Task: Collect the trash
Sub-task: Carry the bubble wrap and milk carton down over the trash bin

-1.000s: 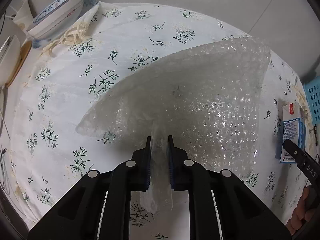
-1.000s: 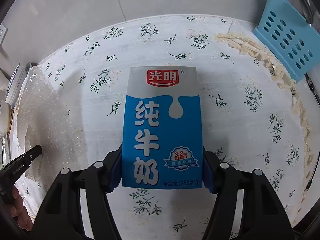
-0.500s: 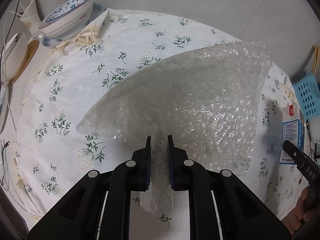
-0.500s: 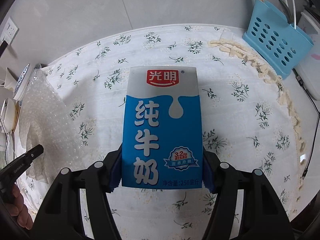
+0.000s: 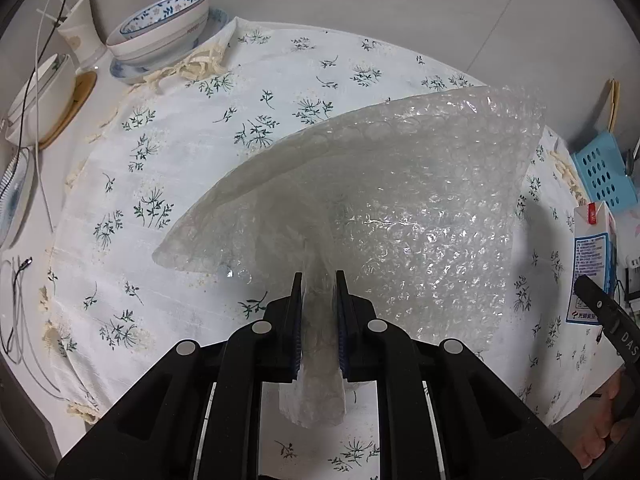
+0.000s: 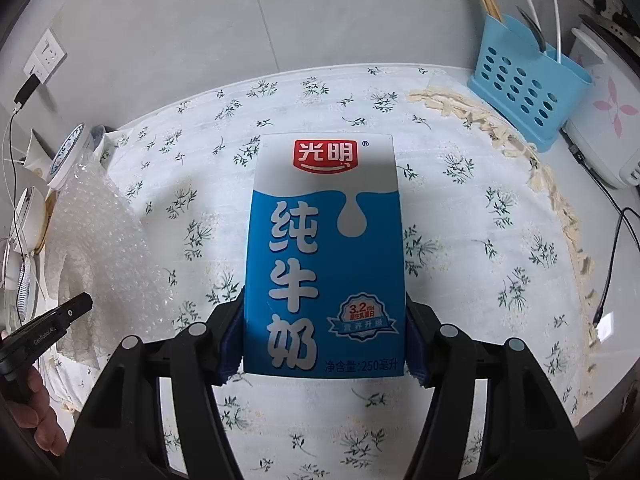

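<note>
1. Our left tongs [image 5: 318,280] are clenched on a gathered fold of the clear bubble-wrap sheet [image 5: 400,200]. The rest of the sheet fans out ahead of the tips and hangs above the white floral tablecloth [image 5: 160,160] on the table.
2. Our right tongs [image 6: 324,328] are clamped on the two narrow sides of the blue-and-white milk carton [image 6: 324,248]. Its long axis runs straight out along the fingers, printed face toward the camera, and it looks clear of the cloth.
3. Both pieces of trash are therefore in our grip and off the table. We judge the pick-up done and the carry to a bin as the step in hand.
4. The relation that matters next is where that bin lies from the tongs, and neither view shows one, so we cannot say which hand is nearer to it.
5. The left view alone shows the blue-patterned porcelain bowl [image 5: 160,28] on its saucer at the far left edge, and the carton from its side at the right.
6. The right view alone shows the light blue perforated plastic utensil holder [image 6: 528,80] whole, with a white appliance [image 6: 600,128] beside it, and the bubble wrap as a small bunch at the left.
7. We see no other loose trash on the cloth.
</note>
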Motion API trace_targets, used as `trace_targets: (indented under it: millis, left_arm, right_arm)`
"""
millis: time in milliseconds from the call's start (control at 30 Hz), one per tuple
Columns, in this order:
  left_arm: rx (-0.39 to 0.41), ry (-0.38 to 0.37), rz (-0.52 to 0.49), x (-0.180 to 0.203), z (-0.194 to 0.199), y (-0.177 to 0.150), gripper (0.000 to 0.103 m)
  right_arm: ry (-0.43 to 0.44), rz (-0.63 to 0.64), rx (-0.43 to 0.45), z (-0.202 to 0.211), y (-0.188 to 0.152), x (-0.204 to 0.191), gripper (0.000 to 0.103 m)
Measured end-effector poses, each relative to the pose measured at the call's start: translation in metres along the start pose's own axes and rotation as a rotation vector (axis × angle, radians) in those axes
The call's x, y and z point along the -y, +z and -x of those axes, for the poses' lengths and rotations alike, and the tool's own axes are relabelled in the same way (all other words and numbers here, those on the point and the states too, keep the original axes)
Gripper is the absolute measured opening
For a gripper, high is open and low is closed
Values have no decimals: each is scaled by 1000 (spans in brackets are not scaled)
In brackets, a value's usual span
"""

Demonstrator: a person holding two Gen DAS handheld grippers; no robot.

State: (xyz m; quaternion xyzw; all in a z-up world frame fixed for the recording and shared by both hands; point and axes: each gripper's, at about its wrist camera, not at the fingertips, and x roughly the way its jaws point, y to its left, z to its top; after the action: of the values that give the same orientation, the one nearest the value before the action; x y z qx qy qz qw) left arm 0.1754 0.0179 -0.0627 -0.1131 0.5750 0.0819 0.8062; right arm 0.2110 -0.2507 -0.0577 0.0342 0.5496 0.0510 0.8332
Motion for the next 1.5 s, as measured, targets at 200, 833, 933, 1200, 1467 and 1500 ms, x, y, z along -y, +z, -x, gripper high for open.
trace_targets:
  millis: [200, 833, 933, 1200, 1467, 1500]
  left_arm:
    - [8, -7, -20, -1, 10, -13, 13]
    - [46, -18, -48, -20, 55, -56, 13]
    - [53, -21, -52, -22, 61, -62, 13]
    - [67, -35, -73, -25, 75, -82, 13]
    - [78, -49, -96, -26, 88, -100, 13]
    - [80, -51, -100, -26, 90, -103, 13]
  right_arm:
    - [-5, 0, 14, 14, -14, -4, 61]
    - [26, 1, 69, 70, -65, -23, 61]
    - [28, 0, 76, 77, -73, -25, 61]
    - [39, 5, 96, 96, -97, -31, 61]
    - [43, 14, 120, 113, -119, -37, 61]
    - [45, 16, 122, 115, -121, -38, 61]
